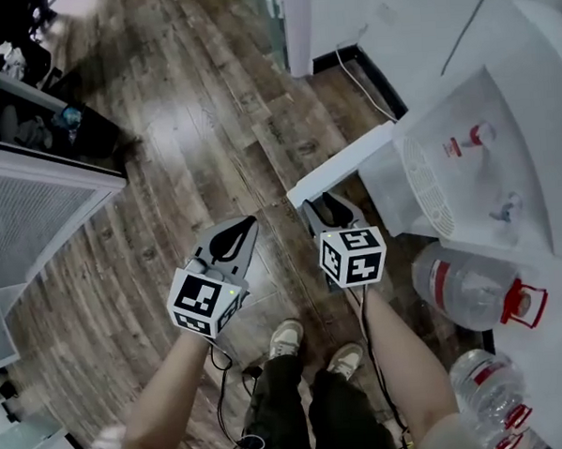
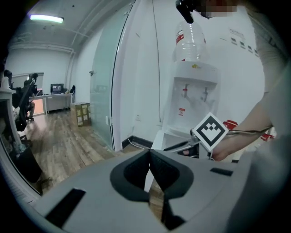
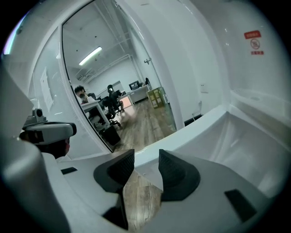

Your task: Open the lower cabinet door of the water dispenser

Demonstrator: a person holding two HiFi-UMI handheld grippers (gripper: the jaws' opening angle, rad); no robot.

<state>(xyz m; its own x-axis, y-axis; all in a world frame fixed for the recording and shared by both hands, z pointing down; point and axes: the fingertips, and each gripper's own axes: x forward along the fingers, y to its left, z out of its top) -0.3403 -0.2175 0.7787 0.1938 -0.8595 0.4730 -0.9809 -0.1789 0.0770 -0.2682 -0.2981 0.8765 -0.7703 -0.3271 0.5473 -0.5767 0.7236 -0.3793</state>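
Two large clear bottles with red caps were seen in the head view, standing on the surface [image 1: 191, 130], a wood-plank floor. The first bottle [image 1: 463, 289] was at 4 o'clock, just beside the water dispenser [image 1: 503, 151]. The second bottle [image 1: 485, 386] was at 5 o'clock, near the frame's lower edge. How full either was could not be told. In the left gripper view an inverted bottle [image 2: 187, 43] was seated on top of the dispenser, its body clear. The cabinet's inside was shown there only as a dark slot, and its contents could not be made out.

The lower cabinet door [image 1: 339, 166] was found swung out from the dispenser's front. Its white top edge ran from 3 o'clock toward the centre of the head view. The right hand-held gripper [image 1: 327, 203] was held at that door near its free end. In the right gripper view its jaws were set narrow, and the gap between them was filled by the door's white edge [image 3: 191, 125]. The left hand-held gripper [image 1: 248, 222] was held apart from the door, at 8 o'clock of the free end, with its jaws pressed together on nothing.

Bare planks were left open from 9 to 12 o'clock of the door's free end. That room was bounded by a white grilled unit [image 1: 36, 208] at the 9 o'clock edge of the frame and by a white wall [image 1: 294, 26] at 12 o'clock. The person's shoes [image 1: 287, 339] were placed at 6 o'clock, just below both grippers.
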